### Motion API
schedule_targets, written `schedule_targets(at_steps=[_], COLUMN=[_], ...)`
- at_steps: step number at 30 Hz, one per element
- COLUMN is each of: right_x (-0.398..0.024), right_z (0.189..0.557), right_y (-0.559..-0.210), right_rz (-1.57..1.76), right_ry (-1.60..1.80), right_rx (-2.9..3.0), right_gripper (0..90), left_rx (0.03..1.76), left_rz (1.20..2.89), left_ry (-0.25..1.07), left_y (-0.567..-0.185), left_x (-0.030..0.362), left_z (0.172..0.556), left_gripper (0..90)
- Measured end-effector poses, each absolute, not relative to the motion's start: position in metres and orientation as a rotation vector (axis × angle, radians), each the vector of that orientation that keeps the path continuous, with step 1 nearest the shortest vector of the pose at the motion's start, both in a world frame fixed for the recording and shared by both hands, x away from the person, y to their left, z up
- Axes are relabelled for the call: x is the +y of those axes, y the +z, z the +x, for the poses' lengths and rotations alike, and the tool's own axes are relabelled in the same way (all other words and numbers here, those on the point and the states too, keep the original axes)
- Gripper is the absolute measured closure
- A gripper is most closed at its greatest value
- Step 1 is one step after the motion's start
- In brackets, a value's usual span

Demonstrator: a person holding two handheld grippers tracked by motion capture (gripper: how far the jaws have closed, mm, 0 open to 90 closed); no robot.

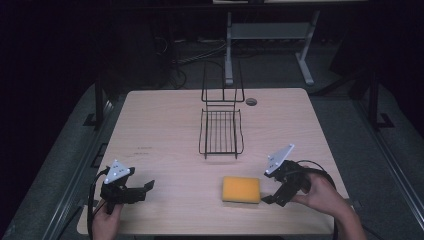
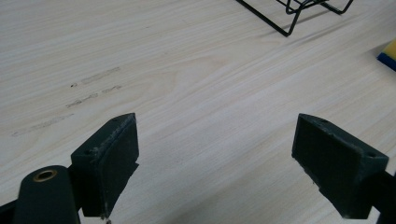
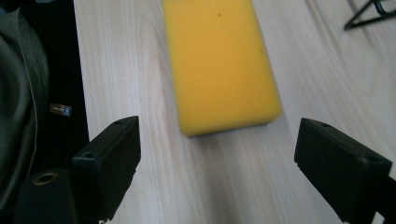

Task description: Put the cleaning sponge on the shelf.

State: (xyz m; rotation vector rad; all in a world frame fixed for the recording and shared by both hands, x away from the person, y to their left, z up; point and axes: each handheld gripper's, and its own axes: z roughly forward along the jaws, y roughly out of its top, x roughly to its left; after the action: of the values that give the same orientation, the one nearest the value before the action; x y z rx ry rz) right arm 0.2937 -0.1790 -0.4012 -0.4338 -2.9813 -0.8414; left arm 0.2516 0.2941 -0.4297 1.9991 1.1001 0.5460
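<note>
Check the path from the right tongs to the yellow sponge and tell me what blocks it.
Nothing visible blocks it. The right tongs are open, with bare table between them and the near end of the yellow sponge. The wire rack stands farther back, off that path.

The table [image 1: 165, 130] carries two kinds of thing, one of each: one yellow sponge [image 1: 241, 189] near the front edge, right of middle, and one black wire rack [image 1: 221, 131] at the middle toward the back edge. Two hand-held grippers are there: left [image 1: 142, 189] and right [image 1: 274, 195], near the front corners.
</note>
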Motion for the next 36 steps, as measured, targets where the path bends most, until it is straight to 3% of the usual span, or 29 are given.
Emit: schedule_targets(at_steps=[36], right_x=[-0.120], right_z=[0.314], right_y=[-0.422], right_rz=[-0.298], right_ry=[-0.757], right_rx=[-2.990], right_gripper=[14.3], left_rx=[1.097], left_rz=[1.989], left_ry=[0.537], left_y=[-0.429], left_x=[0.293], left_z=[0.251], left_gripper=[14.1])
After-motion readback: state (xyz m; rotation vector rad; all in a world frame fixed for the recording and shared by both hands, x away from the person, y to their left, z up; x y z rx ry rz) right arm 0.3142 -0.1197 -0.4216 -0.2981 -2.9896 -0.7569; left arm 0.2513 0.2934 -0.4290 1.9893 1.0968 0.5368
